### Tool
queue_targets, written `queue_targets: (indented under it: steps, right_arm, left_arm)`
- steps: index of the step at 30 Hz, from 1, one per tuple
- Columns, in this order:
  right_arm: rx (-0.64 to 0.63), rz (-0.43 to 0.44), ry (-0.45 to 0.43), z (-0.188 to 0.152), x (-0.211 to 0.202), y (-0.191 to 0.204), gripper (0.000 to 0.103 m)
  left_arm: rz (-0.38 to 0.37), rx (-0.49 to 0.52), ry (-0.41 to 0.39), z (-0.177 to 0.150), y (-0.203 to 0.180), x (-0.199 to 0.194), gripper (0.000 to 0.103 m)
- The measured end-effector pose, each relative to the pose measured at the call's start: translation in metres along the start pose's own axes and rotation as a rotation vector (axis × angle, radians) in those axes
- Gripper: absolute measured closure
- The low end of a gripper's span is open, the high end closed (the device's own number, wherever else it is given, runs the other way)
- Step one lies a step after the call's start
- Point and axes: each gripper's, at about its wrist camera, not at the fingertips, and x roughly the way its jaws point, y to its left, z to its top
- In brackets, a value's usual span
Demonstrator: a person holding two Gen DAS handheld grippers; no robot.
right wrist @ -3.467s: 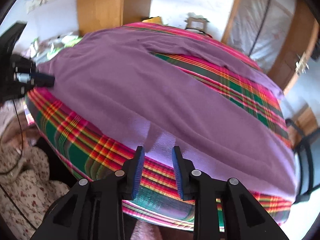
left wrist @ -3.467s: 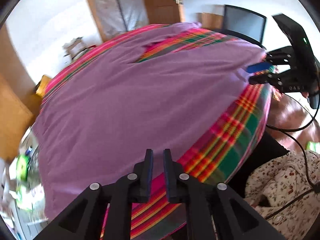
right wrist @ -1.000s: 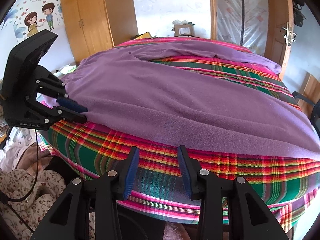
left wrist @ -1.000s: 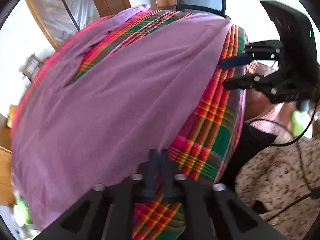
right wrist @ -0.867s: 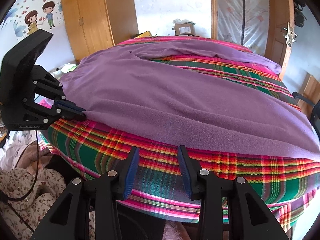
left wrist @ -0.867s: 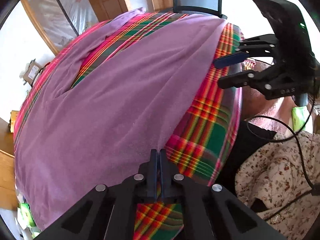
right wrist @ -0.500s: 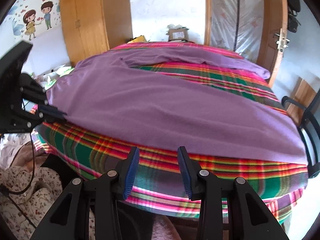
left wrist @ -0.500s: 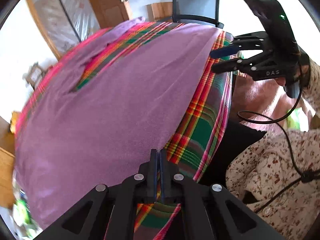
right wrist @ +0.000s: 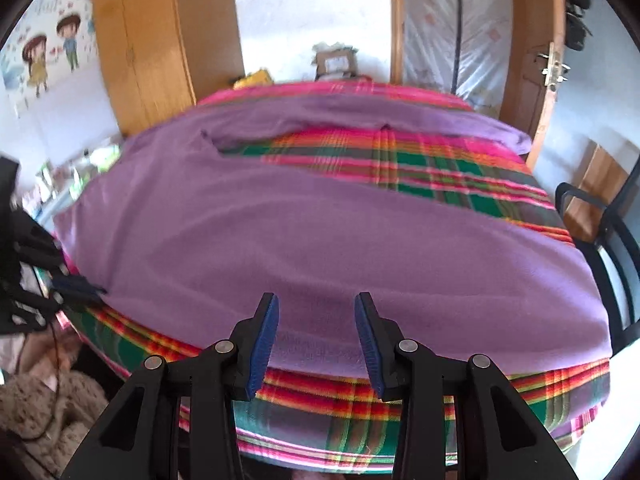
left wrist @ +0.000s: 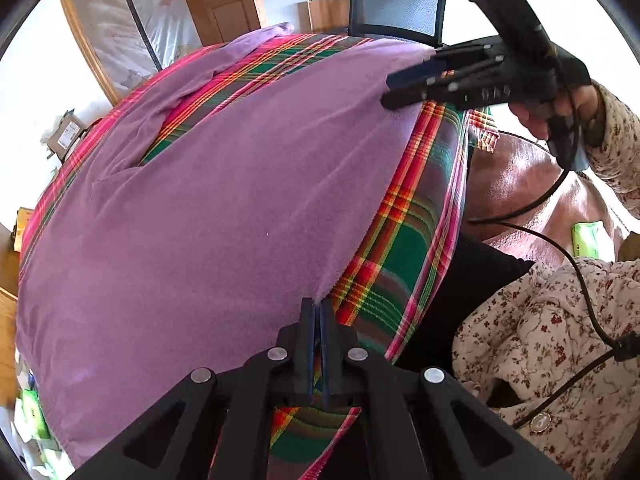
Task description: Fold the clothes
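With your left gripper (left wrist: 316, 312) clamped on the purple garment's (left wrist: 208, 200) near corner, bring your right gripper's (right wrist: 316, 320) apart jaws squarely over the near hem before pinching.

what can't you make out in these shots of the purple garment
- Left wrist view: the purple garment edge inside the shut left gripper, hidden by its fingers.
- Right wrist view: the garment's near hem, partly behind the open right gripper.
- Right wrist view: wall drawing, motion-blurred.

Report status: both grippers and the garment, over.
Left gripper shut on purple garment hem corner. Right gripper open over near hem. Garment flat on plaid bed. Nothing obstructing.
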Motion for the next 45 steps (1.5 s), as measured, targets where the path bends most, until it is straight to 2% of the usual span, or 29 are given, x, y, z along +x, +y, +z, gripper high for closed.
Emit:
queue_targets:
  steps: [7, 12, 18, 22, 27, 30, 36, 40, 42, 45]
  right_arm:
    - [0.043, -0.018, 0.026, -0.026, -0.009, -0.014, 0.062]
    - [0.053, -0.030, 0.034, -0.033, -0.015, -0.018, 0.062]
    - [0.062, -0.071, 0.032, -0.018, -0.014, -0.020, 0.062]
    - [0.083, -0.052, 0.029, -0.007, 0.001, -0.023, 0.062]
    - [0.110, -0.028, 0.025, 0.007, 0.018, -0.027, 0.062]
    - [0.123, -0.017, 0.015, 0.012, 0.025, -0.029, 0.062]
    - [0.126, -0.064, -0.022, -0.012, 0.008, -0.030, 0.062]
    - [0.072, -0.113, 0.009, -0.010, 0.005, -0.023, 0.062]
    - [0.086, -0.085, 0.024, -0.001, 0.005, -0.026, 0.061]
    - [0.093, 0.011, -0.014, 0.026, 0.007, -0.025, 0.061]
  left_arm:
    - [-0.009, 0.007, 0.002, -0.005, 0.002, 0.000, 0.101]
    - [-0.027, -0.011, -0.006, -0.008, 0.003, -0.001, 0.101]
    - [-0.079, -0.038, 0.002, -0.008, 0.012, -0.003, 0.100]
    - [-0.100, -0.024, -0.008, -0.008, 0.012, -0.010, 0.100]
    - [-0.199, -0.046, -0.023, -0.009, 0.013, -0.016, 0.100]
    - [-0.191, -0.028, -0.022, -0.010, 0.011, -0.019, 0.100]
    - [-0.187, -0.076, -0.062, -0.003, 0.033, -0.029, 0.100]
    - [-0.178, -0.110, -0.070, -0.003, 0.047, -0.032, 0.100]
    - [-0.175, -0.132, -0.068, -0.006, 0.056, -0.031, 0.100]
    - [-0.156, -0.164, -0.052, -0.008, 0.068, -0.026, 0.100]
